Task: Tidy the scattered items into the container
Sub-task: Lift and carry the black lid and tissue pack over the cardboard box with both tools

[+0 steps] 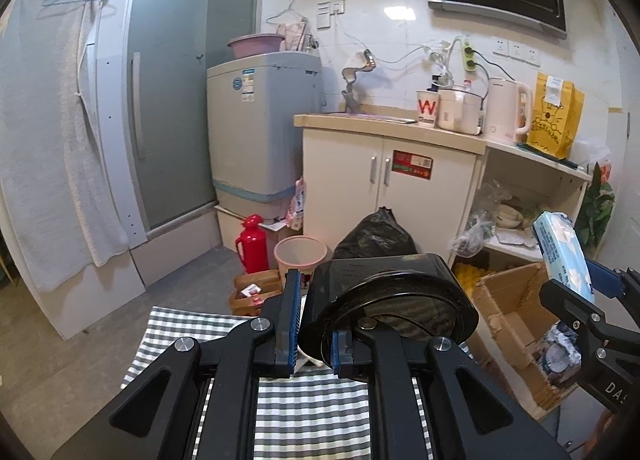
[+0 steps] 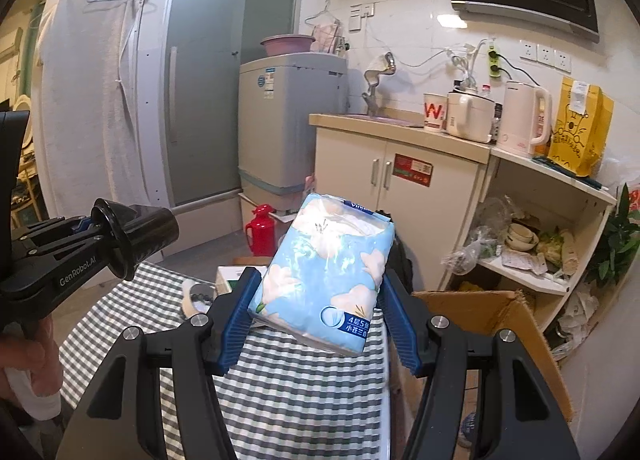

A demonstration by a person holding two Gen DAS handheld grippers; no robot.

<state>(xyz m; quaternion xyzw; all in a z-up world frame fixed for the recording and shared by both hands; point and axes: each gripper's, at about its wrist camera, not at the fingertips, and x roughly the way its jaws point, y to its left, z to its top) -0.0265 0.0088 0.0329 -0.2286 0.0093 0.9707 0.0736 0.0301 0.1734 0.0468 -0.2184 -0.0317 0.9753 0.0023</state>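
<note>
In the lower centre of the left wrist view, the left hand-held gripper (image 1: 314,340) is closed on the rim of a black round object (image 1: 394,302), which looks like a small dark appliance with a glossy lid; one blue pad is inside the rim and the other is outside. The object is lifted above the surface, which is covered by a grey and white checked cloth (image 1: 312,412). In the lower centre of the right wrist view, the right hand-held gripper (image 2: 320,320) holds a light blue tissue pack (image 2: 328,272) between its two blue pads, tilted, also above the checked cloth. The same pack appears at the right edge of the left wrist view. Below it, in the lower right of both views, stands an open cardboard box (image 2: 488,312), beside the surface and lower than it; something in pale wrapping lies inside, but I cannot tell what. On the cloth behind the pack there is a roll of tape (image 2: 196,296) and a small white and green box (image 2: 230,276). A person's hand (image 2: 28,356) is at the lower left edge of the right wrist view.
</note>
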